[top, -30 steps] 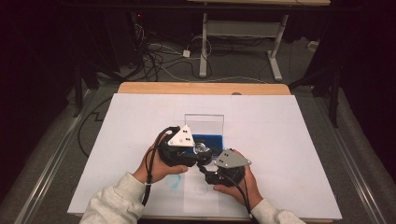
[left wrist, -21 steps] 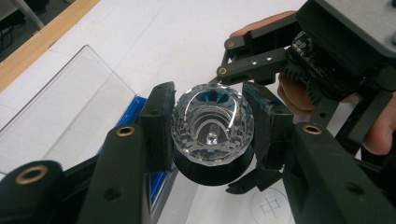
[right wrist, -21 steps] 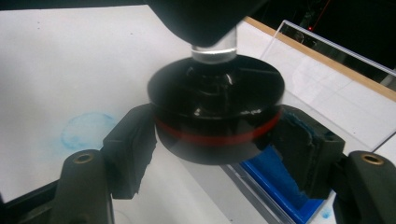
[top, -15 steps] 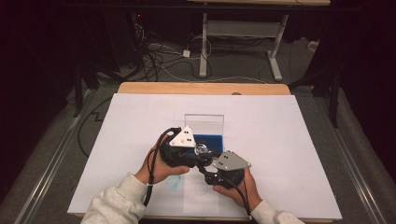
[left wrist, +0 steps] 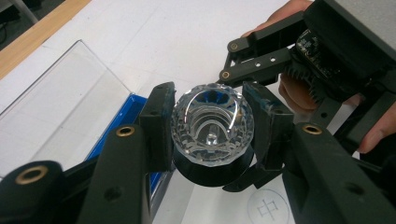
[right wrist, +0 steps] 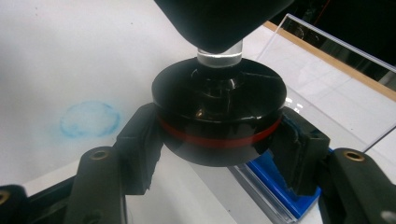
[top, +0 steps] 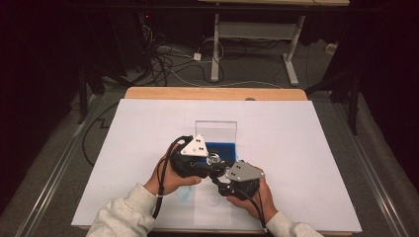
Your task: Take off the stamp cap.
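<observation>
So the left gripper (left wrist: 212, 135) is clamped on a faceted clear knob (left wrist: 212, 122), one pad on each side, and it's held up off the bench (top: 306, 148). The knob sits on top of a round black base (right wrist: 218, 119) with a red band around it, joined by a short clear stem. The right gripper (right wrist: 218, 154) has just been closing and now pinches that base from both sides. Both are held near the front of the white sheet, just in front of a clear box (top: 216, 131) with a blue floor. There's a faint blue smudge (right wrist: 89, 119) on the sheet nearby.
</observation>
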A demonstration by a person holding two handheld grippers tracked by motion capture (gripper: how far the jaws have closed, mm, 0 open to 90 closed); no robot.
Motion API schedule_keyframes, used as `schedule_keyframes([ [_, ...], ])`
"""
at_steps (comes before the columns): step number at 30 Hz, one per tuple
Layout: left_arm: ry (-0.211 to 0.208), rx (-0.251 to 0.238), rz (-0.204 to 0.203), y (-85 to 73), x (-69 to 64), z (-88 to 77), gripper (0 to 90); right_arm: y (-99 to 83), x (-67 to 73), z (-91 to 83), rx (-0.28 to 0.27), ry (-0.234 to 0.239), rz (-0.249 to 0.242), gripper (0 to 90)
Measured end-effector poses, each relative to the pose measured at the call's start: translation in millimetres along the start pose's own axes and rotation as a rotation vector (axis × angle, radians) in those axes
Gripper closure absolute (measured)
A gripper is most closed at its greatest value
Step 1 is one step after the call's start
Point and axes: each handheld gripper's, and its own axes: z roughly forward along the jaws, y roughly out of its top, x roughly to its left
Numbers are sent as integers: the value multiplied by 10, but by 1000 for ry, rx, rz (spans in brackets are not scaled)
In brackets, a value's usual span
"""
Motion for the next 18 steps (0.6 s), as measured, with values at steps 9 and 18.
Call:
schedule_keyframes([
  [9, -17, 6, 0, -16, 0, 18, 552, 1, -3, -21, 29, 9, -40, 391],
  [18, -30, 21, 10, -22, 1, 15, 552, 3, -1, -34, 41, 11, -86, 392],
])
